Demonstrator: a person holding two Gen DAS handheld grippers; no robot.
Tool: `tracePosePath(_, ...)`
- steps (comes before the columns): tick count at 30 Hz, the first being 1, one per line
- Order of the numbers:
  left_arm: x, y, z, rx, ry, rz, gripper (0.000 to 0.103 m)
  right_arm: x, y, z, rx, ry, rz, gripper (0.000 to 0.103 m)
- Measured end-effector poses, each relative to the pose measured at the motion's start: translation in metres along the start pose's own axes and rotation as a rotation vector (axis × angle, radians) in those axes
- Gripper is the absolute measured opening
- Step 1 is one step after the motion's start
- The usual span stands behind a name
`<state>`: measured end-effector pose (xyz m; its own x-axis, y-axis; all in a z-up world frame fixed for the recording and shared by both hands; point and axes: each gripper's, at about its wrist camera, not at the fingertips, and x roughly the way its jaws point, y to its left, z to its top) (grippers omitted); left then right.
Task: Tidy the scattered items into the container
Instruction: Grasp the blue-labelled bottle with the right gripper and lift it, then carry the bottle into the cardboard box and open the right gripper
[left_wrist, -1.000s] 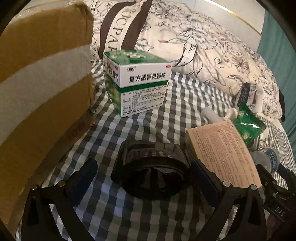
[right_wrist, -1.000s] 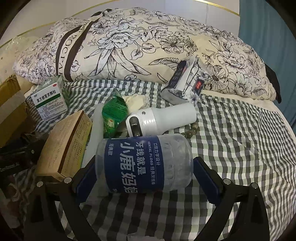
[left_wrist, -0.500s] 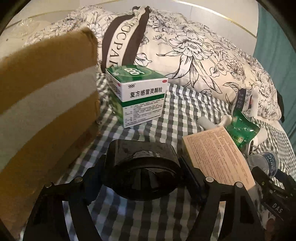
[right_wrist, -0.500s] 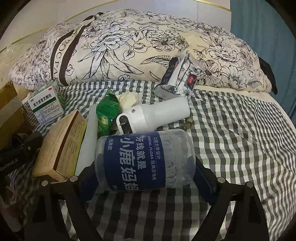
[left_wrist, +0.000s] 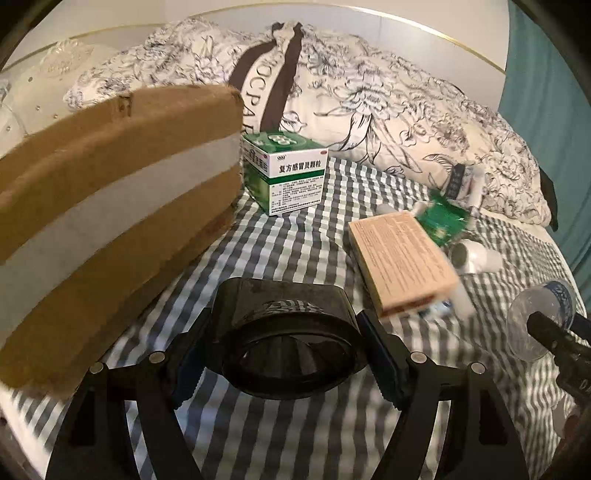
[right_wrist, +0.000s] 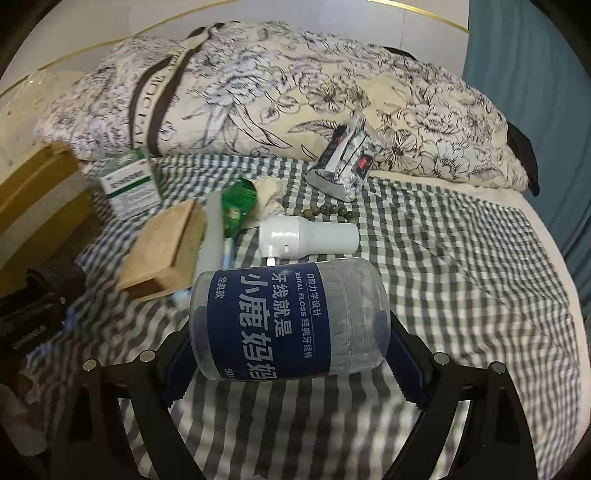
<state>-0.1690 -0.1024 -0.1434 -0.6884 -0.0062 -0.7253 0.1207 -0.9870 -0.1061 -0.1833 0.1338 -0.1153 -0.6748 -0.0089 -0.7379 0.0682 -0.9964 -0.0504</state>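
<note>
My left gripper (left_wrist: 288, 363) is shut on a black ring-shaped roll (left_wrist: 284, 314) and holds it above the checked bedsheet, beside the brown cardboard box (left_wrist: 110, 206) on the left. The right gripper (right_wrist: 288, 354) is shut on a clear dental floss jar (right_wrist: 288, 317) with a blue label, held sideways and lifted off the sheet. Still lying on the bed are a green-and-white medicine box (left_wrist: 291, 173), a tan flat box (left_wrist: 402, 262), a green sachet (right_wrist: 238, 203), a white cylinder device (right_wrist: 310, 238), a string of beads (right_wrist: 328, 211) and a tissue pack (right_wrist: 347, 162).
A flowered pillow (right_wrist: 258, 92) lies along the back of the bed, with the headboard behind it. A teal curtain (right_wrist: 535, 110) hangs on the right. The right half of the checked sheet (right_wrist: 461, 295) is bare. The cardboard box (right_wrist: 40, 184) stands at the left edge.
The left jaws closed on the black roll and lifted it. The right jaws tightened on the floss jar and raised it off the sheet. Both views pulled back and up.
</note>
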Motion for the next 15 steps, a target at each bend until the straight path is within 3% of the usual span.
tracePosePath(6,-0.066,0.005,0.003,0.009,-0.039,0.014,0.078,-0.055,0.007,0.003,0.007,-0.041,0.066,0.088)
tracePosePath(15,-0.154,0.028,0.018,0.022,-0.125,0.068,0.078,-0.153,0.049,0.013,-0.026,-0.188,0.172,0.088)
